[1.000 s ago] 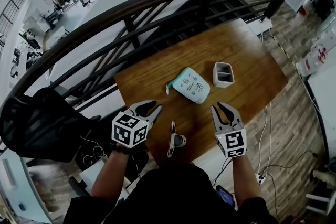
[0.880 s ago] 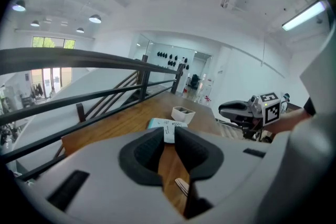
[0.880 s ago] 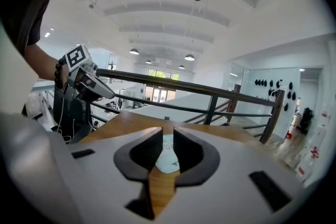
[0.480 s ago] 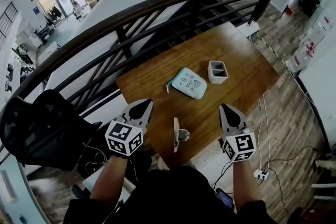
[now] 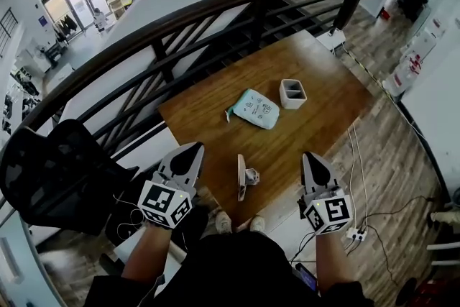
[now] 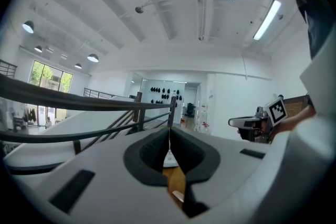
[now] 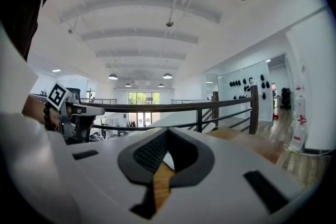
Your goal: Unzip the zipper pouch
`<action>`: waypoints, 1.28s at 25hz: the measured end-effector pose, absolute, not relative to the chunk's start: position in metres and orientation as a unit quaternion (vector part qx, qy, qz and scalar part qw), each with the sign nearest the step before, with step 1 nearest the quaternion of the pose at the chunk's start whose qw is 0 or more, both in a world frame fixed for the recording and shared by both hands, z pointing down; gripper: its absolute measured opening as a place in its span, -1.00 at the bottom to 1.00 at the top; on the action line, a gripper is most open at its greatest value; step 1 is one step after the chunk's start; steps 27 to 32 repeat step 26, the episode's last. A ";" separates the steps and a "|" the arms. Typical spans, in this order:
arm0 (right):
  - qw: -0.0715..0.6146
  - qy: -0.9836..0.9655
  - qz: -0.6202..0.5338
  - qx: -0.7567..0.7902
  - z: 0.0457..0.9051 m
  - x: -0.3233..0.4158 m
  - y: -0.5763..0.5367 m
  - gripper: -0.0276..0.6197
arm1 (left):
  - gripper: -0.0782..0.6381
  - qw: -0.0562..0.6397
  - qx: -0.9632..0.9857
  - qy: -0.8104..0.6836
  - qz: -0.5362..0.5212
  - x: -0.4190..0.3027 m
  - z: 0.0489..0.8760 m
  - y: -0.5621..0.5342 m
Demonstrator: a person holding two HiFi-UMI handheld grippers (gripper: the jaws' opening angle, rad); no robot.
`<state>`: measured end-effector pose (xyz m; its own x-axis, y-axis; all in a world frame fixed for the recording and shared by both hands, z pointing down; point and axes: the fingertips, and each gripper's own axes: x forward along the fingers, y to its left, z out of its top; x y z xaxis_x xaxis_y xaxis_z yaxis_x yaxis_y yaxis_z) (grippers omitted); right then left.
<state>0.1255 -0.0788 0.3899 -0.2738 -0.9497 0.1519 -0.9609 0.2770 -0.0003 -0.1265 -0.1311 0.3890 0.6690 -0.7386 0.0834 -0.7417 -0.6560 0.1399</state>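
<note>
Left hand-held gripper (image 5: 192,147) and right hand-held gripper (image 5: 308,155) withdrew to the table (image 5: 215,118) edge.

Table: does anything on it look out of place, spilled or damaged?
Nothing stands out. The pouch lies flat on the table, the box stands upright beside it, and a small stand sits at the near edge. Nothing is spilled.

No text is legible; the print on the zipper pouch (image 5: 256,108) is too small to read.
</note>
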 end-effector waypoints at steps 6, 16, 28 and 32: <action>0.034 -0.807 0.048 0.588 0.375 0.130 -0.067 -0.93 | -0.73 0.070 0.904 -0.422 0.007 -0.134 0.382 -0.110; 0.030 -0.824 0.045 0.564 0.371 0.150 -0.056 -0.93 | -0.74 0.078 0.891 -0.447 -0.002 -0.119 0.382 -0.090; 0.022 -0.838 0.036 0.543 0.375 0.159 -0.061 -0.93 | -0.74 0.070 0.884 -0.462 -0.020 -0.102 0.379 -0.089; 0.022 -0.838 0.036 0.543 0.375 0.159 -0.061 -0.93 | -0.74 0.070 0.884 -0.462 -0.020 -0.102 0.379 -0.089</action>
